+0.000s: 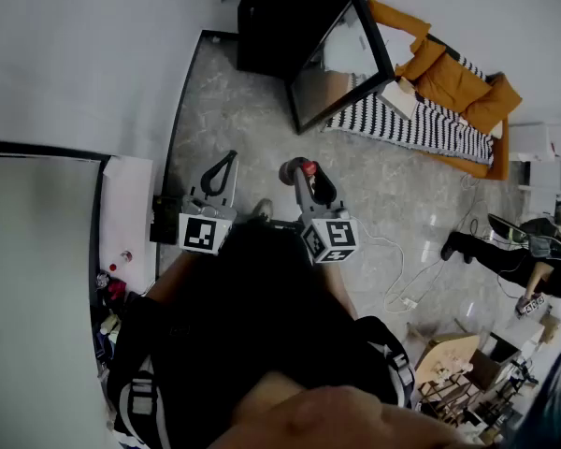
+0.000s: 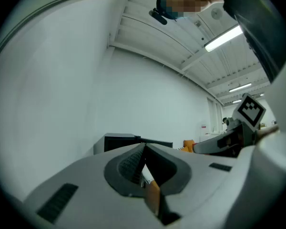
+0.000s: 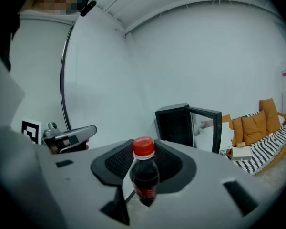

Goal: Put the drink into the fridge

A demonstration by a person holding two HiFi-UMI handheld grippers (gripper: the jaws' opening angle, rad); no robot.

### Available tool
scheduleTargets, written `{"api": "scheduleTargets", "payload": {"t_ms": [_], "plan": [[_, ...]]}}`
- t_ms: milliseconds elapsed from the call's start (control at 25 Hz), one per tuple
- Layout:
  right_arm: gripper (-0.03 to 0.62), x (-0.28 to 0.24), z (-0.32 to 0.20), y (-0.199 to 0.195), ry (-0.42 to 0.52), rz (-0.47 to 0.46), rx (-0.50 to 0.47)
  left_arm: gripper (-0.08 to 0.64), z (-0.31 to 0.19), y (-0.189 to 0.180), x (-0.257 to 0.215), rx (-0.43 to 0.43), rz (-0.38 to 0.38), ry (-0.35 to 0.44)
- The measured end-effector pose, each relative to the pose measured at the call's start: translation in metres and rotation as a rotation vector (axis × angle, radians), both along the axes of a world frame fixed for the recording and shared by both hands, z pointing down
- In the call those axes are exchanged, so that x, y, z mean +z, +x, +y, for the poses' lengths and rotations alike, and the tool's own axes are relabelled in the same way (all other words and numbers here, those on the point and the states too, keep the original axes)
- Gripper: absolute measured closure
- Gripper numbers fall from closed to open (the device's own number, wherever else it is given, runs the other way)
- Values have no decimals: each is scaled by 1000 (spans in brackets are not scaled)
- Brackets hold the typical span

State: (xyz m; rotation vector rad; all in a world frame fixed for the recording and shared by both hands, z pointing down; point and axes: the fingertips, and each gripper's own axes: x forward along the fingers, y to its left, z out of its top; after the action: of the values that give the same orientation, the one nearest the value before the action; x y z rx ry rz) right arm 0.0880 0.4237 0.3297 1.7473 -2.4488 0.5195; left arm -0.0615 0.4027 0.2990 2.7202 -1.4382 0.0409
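Observation:
The drink is a small dark cola bottle (image 3: 143, 178) with a red cap (image 3: 144, 147), standing upright between the jaws of my right gripper (image 3: 144, 152), which is shut on it. In the head view the bottle's red cap (image 1: 302, 168) shows at the tip of my right gripper (image 1: 309, 181). My left gripper (image 1: 221, 171) hangs beside it on the left, jaws closed tip to tip with nothing in them (image 2: 143, 149). The black fridge (image 1: 280, 21) stands ahead against the wall with its glass door (image 1: 341, 59) swung open; it also appears ahead of the bottle (image 3: 174, 123).
An orange sofa with a striped blanket (image 1: 449, 82) lies right of the fridge. A person (image 1: 528, 251) sits low at the far right. White cables (image 1: 402, 283) trail on the floor. A white shelf (image 1: 126, 213) and wall bound the left; clutter fills the lower right.

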Motion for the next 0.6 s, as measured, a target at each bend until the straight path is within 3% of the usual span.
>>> {"api": "scheduleTargets", "payload": {"t_ms": [600], "plan": [[466,-2,1,1,-1,-19,7,555,1,-5,0,-9,7,-10]]}}
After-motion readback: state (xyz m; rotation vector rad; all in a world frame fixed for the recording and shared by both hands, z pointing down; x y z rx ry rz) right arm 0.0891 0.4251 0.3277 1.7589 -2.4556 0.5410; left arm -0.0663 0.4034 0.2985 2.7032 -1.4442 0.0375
